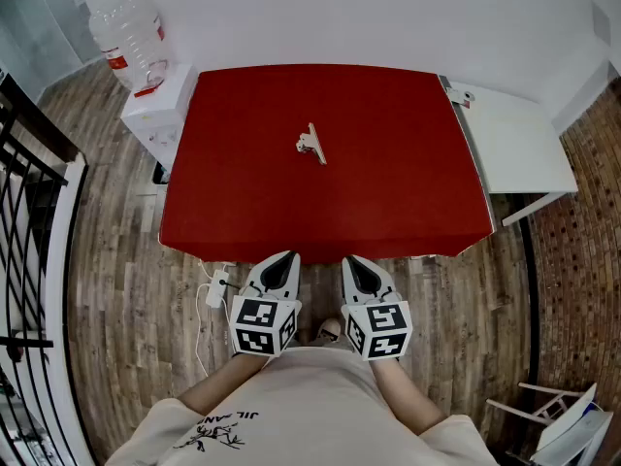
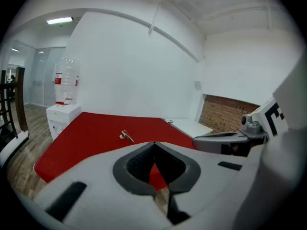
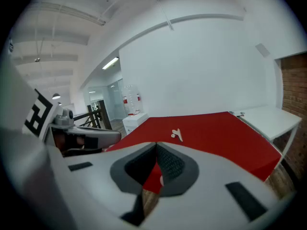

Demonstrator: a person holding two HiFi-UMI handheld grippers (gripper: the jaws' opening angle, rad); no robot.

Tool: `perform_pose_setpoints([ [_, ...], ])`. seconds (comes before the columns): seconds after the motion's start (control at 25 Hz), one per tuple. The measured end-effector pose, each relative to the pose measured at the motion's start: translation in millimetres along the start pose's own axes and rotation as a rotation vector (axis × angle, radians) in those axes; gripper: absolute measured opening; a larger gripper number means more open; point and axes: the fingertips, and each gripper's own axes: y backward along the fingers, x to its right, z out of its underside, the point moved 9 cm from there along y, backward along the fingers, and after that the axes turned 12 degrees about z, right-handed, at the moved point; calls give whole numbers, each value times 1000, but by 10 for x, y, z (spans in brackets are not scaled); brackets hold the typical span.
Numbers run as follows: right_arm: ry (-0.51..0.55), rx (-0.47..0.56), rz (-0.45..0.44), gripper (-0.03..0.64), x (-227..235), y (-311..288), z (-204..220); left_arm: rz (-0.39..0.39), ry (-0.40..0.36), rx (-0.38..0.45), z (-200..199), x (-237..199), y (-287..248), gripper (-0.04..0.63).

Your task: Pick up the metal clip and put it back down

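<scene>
Resting near the middle of the red surface [image 1: 388, 202]: one metal clip [image 1: 310, 144], untouched. Left tongs [image 1: 288, 258] and right tongs [image 1: 350, 260]: both closed, empty, short of the near edge. Step: pickup not yet begun. Next, likely: open one pair, reach forward.

metal clip [image 1: 310, 144] | small, pale silvery, elongated with a wider head at one end | lies flat and untouched on the red table [image 1: 388, 202] | slightly left of centre, toward its far edge | slanted diagonally
</scene>
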Motion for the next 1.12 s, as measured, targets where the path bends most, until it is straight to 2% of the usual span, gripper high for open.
perform_pose_setpoints([
  [0.36, 43, -7, -14, 6, 342, -34, 14, -73, 41, 24, 43, 93, -178, 6],
  [0.56, 47, -35, -29, 6, 388, -255, 21, -95, 59, 16, 39, -64, -300, 6],
  [0.84, 44, -38, -2, 6, 461, -944, -240, -54, 46, 16, -240, -617, -821, 6],
  [1.12, 21, -17, 68, 6, 559, -1746, -764, 14, -6, -10, -773, -1362, -1427, 6],
])
